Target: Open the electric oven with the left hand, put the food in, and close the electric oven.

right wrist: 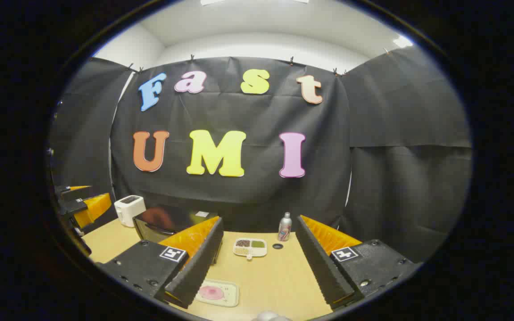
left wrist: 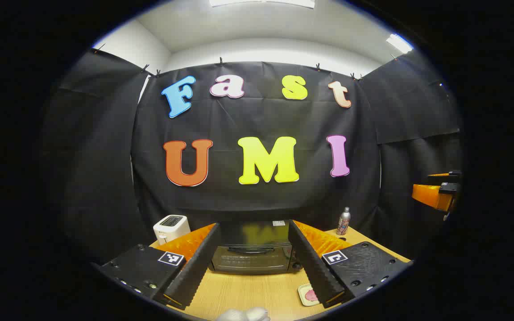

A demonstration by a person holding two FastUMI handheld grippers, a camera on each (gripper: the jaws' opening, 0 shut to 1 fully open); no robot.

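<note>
Black cloth backs the desk [left wrist: 239, 292], where we see the oven [left wrist: 251, 257] at the rear edge, its door shut, so nothing is done yet: opening, loading and closing all remain. We hold the left gripper [left wrist: 254, 263] and right gripper [right wrist: 259, 267] with fingers apart and empty. The food [right wrist: 211, 292] lies on a tray [right wrist: 232, 295] at the front edge. We can read no labels.

Bare table [left wrist: 248, 292] before closed oven [left wrist: 251, 258]
</note>
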